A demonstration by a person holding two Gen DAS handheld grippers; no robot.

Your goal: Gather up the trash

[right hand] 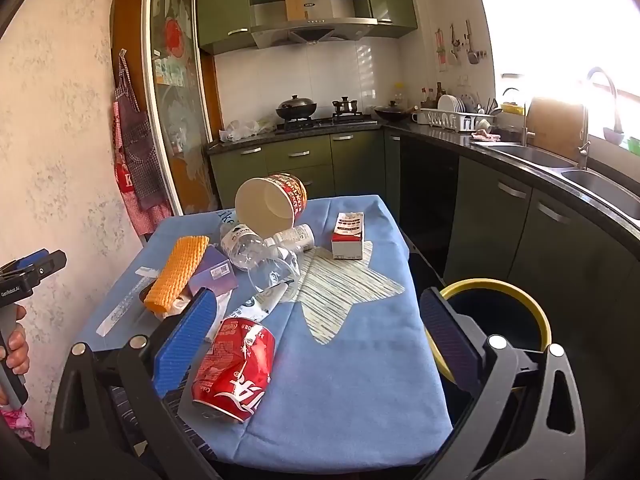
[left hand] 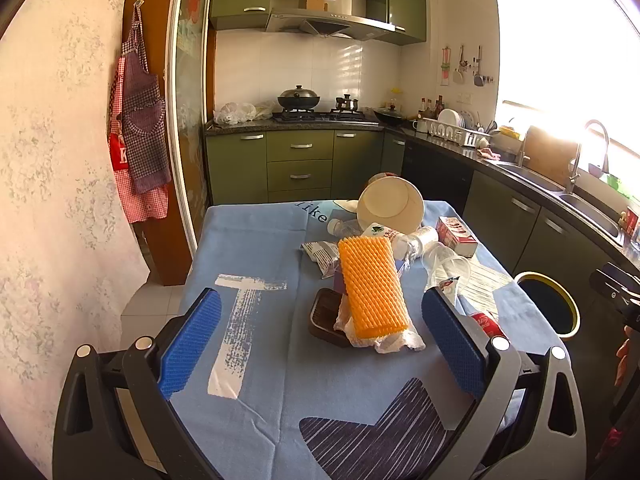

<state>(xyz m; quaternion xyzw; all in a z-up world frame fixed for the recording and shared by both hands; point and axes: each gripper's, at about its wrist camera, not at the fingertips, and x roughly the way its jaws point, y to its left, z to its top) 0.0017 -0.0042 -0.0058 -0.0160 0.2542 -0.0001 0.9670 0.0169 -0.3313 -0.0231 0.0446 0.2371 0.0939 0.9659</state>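
Note:
Trash lies on a table under a blue cloth (left hand: 256, 240): an orange foam net (left hand: 372, 286) on crumpled tissue (left hand: 384, 338) and a dark tray (left hand: 324, 314), a paper bowl (left hand: 390, 208), plastic bottles (left hand: 416, 238), a clear cup (left hand: 446, 262), a red-white carton (left hand: 456, 236). A crushed red can (right hand: 236, 368) lies near the front edge. A yellow-rimmed bin (right hand: 496, 320) stands right of the table. My left gripper (left hand: 320, 340) is open above the cloth, before the net. My right gripper (right hand: 320, 344) is open, the can by its left finger.
Green kitchen cabinets (left hand: 300, 160) and a stove (left hand: 320, 114) stand behind the table. A dark counter with a sink (right hand: 532, 156) runs along the right. An apron (left hand: 140, 120) hangs on the left wall. A purple box (right hand: 212, 272) and wrappers (left hand: 320, 254) lie among the trash.

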